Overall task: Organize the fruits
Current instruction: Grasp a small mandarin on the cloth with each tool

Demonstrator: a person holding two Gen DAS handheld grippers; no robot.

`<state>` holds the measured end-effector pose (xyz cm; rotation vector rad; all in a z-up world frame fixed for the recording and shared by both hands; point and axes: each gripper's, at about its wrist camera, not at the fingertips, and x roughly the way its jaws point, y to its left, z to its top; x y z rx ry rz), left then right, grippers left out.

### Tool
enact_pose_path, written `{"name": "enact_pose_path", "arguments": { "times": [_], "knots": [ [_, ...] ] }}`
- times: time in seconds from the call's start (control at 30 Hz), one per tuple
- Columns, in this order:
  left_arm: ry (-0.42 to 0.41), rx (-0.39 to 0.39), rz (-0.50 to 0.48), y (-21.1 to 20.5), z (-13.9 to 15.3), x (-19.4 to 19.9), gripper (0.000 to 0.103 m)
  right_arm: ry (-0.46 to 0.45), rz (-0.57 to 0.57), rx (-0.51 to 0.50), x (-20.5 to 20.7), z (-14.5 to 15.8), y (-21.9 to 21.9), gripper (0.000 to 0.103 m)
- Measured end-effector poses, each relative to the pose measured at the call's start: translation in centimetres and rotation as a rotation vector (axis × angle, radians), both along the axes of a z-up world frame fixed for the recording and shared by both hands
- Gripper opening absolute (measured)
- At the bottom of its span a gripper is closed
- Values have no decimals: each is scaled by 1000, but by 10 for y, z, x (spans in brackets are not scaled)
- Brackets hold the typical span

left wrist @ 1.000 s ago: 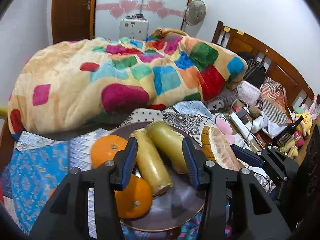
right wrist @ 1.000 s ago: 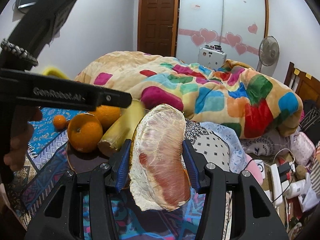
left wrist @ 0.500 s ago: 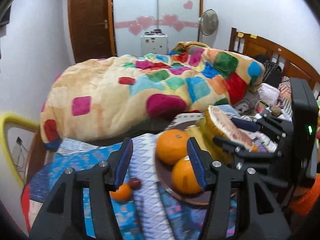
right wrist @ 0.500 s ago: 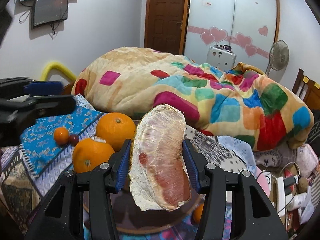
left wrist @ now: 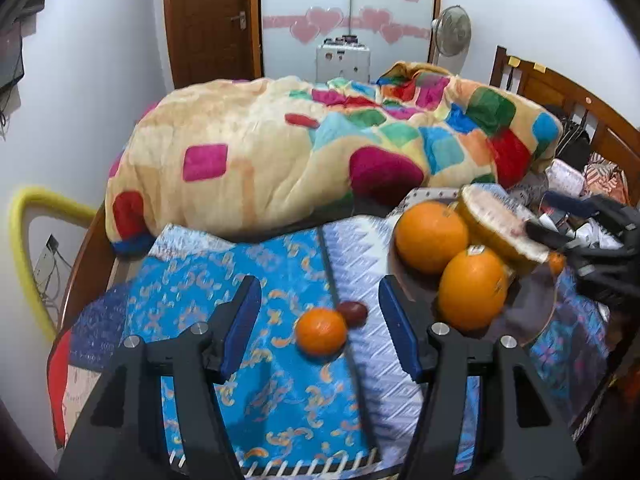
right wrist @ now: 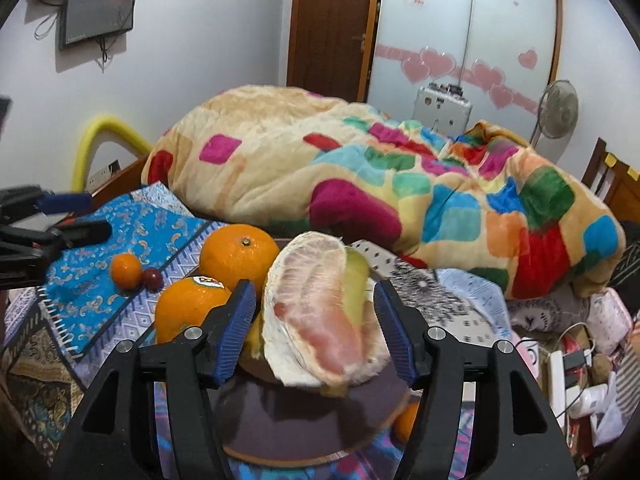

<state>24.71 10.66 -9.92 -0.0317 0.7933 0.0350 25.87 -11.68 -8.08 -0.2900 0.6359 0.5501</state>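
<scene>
Pomelo wedge [right wrist: 320, 312] is sitting between the fingers of my right gripper [right wrist: 316, 328], and I am opening those jaws: a gap shows at both blue pads, so the wedge is released and appears to be settling on the dark plate [right wrist: 304, 424], leaning on the yellow-green fruit [right wrist: 357, 276] behind it. I judge this placement deliberate, gathering the large fruit on one dish beside the two big oranges [right wrist: 236, 258], one bearing a sticker [right wrist: 188, 312].

I am also opening my left gripper [left wrist: 320, 330], which is holding nothing. It is hanging above the blue patterned cloth [left wrist: 192, 276], framing the small orange [left wrist: 321, 331] and the dark red fruit [left wrist: 353, 313] touching it. Both are lying off the plate, so I take them as the next pieces to collect.

Obstructions: the red fruit is pressing against the small orange, so closing on one may nudge the other. A further small orange fruit [right wrist: 406, 420] is lying half hidden under the plate's right rim. The rumpled quilt [left wrist: 320, 152] is bunching up close behind the plate, and cables and clutter [right wrist: 576, 364] are crowding the right side.
</scene>
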Motion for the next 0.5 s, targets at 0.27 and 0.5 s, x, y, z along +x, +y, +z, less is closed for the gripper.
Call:
{"name": "enact_pose_path", "arguments": {
  "times": [0.27, 0.5],
  "knots": [
    [81, 1, 1, 7, -27, -10, 61, -33, -79, -15, -15, -1, -49, 60],
    [132, -2, -9, 9, -45, -9, 61, 31, -119, -73, -14, -26, -75, 60]
  ]
}}
